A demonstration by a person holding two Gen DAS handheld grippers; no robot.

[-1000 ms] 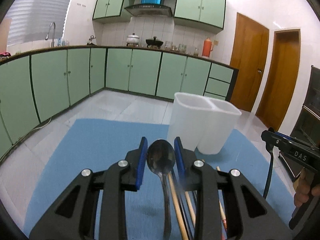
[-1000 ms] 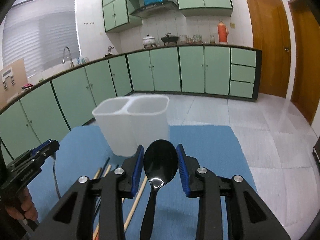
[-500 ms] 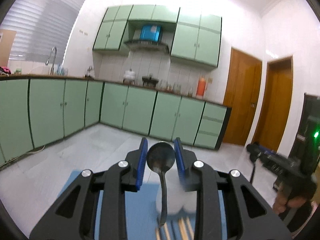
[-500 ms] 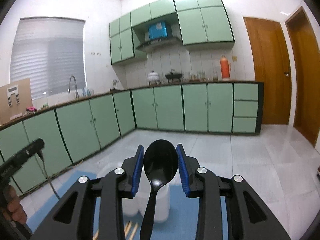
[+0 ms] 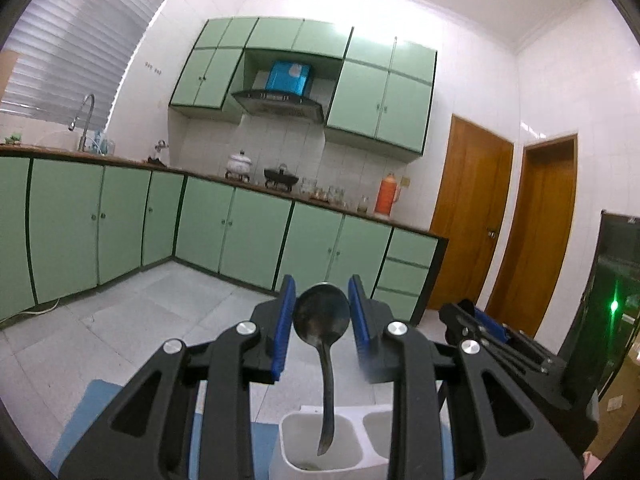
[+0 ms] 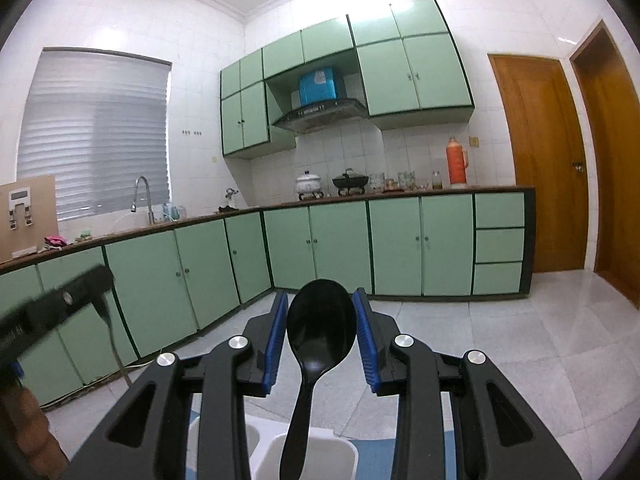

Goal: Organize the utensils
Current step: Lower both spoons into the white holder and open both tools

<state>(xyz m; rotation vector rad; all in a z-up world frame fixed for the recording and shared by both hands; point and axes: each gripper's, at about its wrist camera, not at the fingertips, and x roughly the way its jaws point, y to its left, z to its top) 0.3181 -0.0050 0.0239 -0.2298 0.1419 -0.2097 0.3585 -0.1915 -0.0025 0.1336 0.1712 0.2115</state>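
Blue pads are seen clamped on a metal spoon (image 5: 322,316) in the left gripper (image 5: 322,312), the bowl pinched between them and the handle hanging down toward six o'clock. Directly below, at six o'clock in the left wrist view, the white two-compartment holder (image 5: 332,440) is found on the blue mat (image 5: 90,412), and the handle's tip is seen over the left compartment; whether it has crossed the rim cannot be told. At three o'clock of that view the other tool is glimpsed, black with a blue pad. Over on the right wrist view, the right gripper (image 6: 322,320) is closed on a black plastic spoon (image 6: 320,330), bowl up between the blue pads, handle dropping to six o'clock, where it overlaps the holder's white rim; its tip is out of view. At nine o'clock a blurred black tool and part of a hand (image 6: 30,432) are caught. Farther off, pale floor tiles (image 6: 520,344) are shown, then green base cabinets (image 6: 336,248) at twelve o'clock, with an orange thermos (image 6: 457,162) on the counter and wooden doors (image 6: 540,164) at two o'clock.
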